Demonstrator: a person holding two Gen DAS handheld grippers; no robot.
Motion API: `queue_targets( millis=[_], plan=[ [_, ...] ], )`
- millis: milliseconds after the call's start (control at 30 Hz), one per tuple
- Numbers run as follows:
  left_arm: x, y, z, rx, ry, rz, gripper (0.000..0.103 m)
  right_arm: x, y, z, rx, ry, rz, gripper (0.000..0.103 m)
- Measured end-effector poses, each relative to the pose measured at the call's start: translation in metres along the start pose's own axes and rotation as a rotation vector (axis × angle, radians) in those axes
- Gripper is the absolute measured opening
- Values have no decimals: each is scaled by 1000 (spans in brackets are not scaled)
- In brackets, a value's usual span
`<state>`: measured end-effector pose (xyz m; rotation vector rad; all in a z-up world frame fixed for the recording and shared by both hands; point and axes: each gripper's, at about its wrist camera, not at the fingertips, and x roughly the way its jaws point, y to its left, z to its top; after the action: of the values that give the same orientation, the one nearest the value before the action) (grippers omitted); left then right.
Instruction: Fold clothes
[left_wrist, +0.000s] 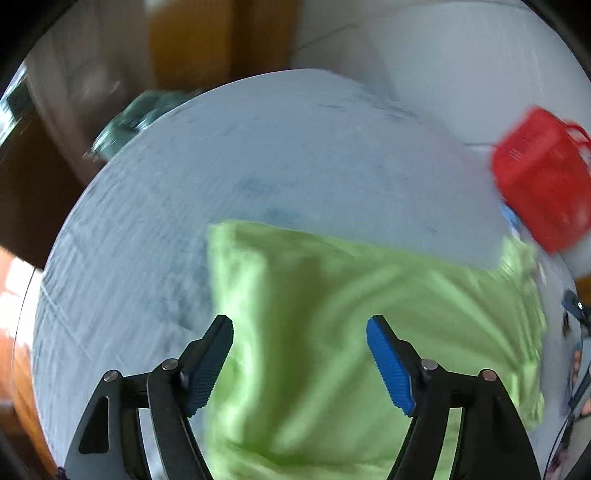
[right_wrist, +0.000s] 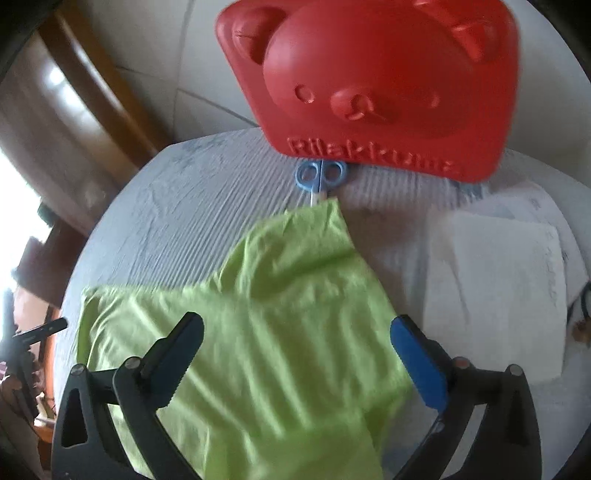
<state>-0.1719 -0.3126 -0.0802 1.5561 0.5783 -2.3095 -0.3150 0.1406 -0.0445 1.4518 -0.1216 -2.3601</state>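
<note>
A lime-green garment (left_wrist: 332, 332) lies spread and wrinkled on the round table with a pale blue-grey cloth (left_wrist: 184, 221). My left gripper (left_wrist: 300, 332) is open above the garment's left part, holding nothing. In the right wrist view the same garment (right_wrist: 266, 314) stretches toward the far side, one narrow end reaching the scissors. My right gripper (right_wrist: 297, 332) is open above the garment's near part, also empty. The left view is motion-blurred.
A red plastic basket with a bear face (right_wrist: 376, 81) stands at the table's far edge, also in the left wrist view (left_wrist: 543, 184). Blue-handled scissors (right_wrist: 320, 175) lie below it. A white folded cloth (right_wrist: 498, 291) lies at the right. Wooden furniture (right_wrist: 74, 110) surrounds the table.
</note>
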Motion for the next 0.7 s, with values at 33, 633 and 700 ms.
queue_targets(
  millis=[33, 633, 700],
  plan=[
    [8, 7, 7, -5, 13, 4, 76, 6, 2, 5, 4, 5, -8, 103],
    [44, 1, 17, 108, -32, 52, 8, 41, 3, 29, -107, -34, -107, 2],
    [23, -2, 5, 125, -92, 29, 7, 8, 0, 14, -122, -93, -51, 2]
  ],
)
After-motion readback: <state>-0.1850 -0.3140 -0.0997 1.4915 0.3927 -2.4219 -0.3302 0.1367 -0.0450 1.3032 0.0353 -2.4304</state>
